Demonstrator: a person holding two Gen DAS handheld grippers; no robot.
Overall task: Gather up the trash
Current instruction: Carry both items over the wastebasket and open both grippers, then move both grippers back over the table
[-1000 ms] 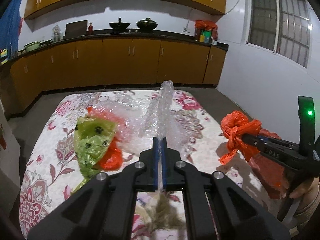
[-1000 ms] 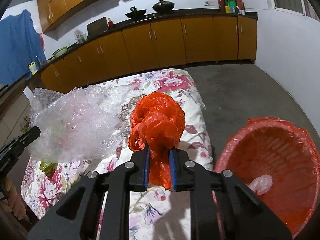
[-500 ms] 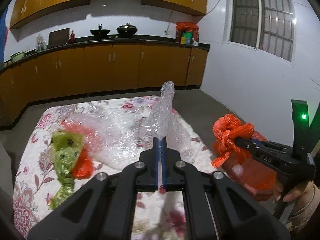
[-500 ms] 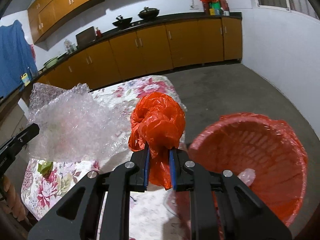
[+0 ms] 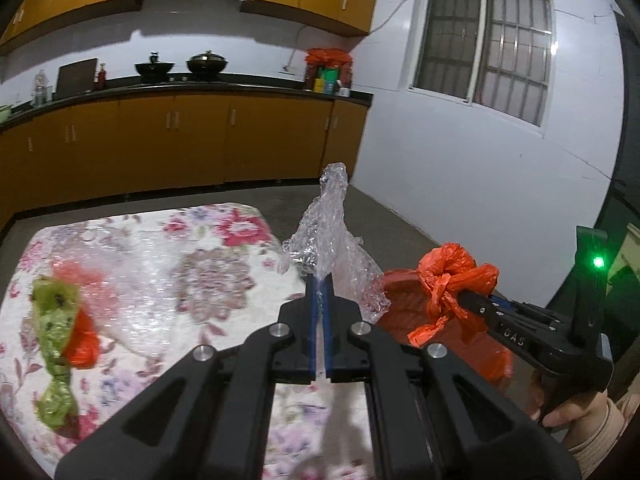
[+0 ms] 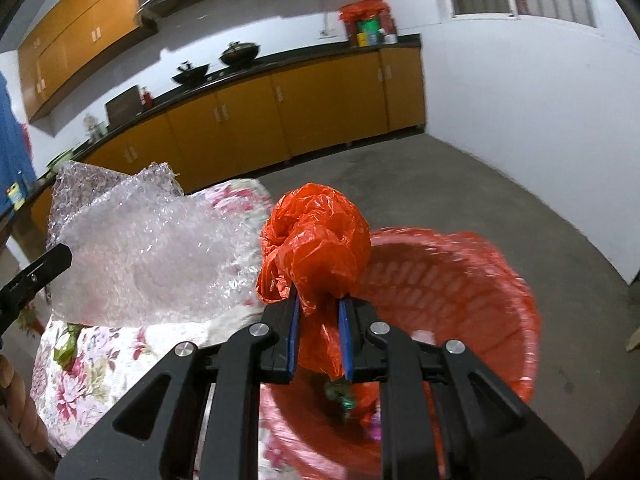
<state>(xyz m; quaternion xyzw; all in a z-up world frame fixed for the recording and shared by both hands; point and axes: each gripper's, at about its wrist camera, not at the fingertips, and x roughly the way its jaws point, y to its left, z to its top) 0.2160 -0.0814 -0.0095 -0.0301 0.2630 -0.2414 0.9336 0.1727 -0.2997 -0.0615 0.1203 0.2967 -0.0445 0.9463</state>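
My left gripper (image 5: 319, 280) is shut on a crumpled sheet of clear bubble wrap (image 5: 330, 236), held over the right edge of the floral-covered table (image 5: 208, 240). The same bubble wrap (image 6: 148, 256) fills the left of the right wrist view. My right gripper (image 6: 318, 300) is shut on a knotted orange plastic bag (image 6: 316, 236), held above the near rim of the red trash basket (image 6: 472, 280). From the left wrist view, the orange bag (image 5: 452, 276) and right gripper (image 5: 464, 296) hang over the basket (image 5: 400, 300). A green paw-print wrapper (image 5: 54, 320) and an orange scrap (image 5: 82, 344) lie on the table.
The basket, lined with an orange bag, stands on the concrete floor (image 6: 500, 188) right of the table and holds small scraps (image 6: 344, 398). Orange cabinets (image 5: 168, 140) with pots line the far wall. A white wall with a window (image 5: 484, 40) is at the right. A hand (image 5: 576, 408) grips the right tool.
Both grippers have swung right, off the table toward the basket, each carrying its load. The basket now sits under the orange bag; the green wrapper has slid to the left of the view.
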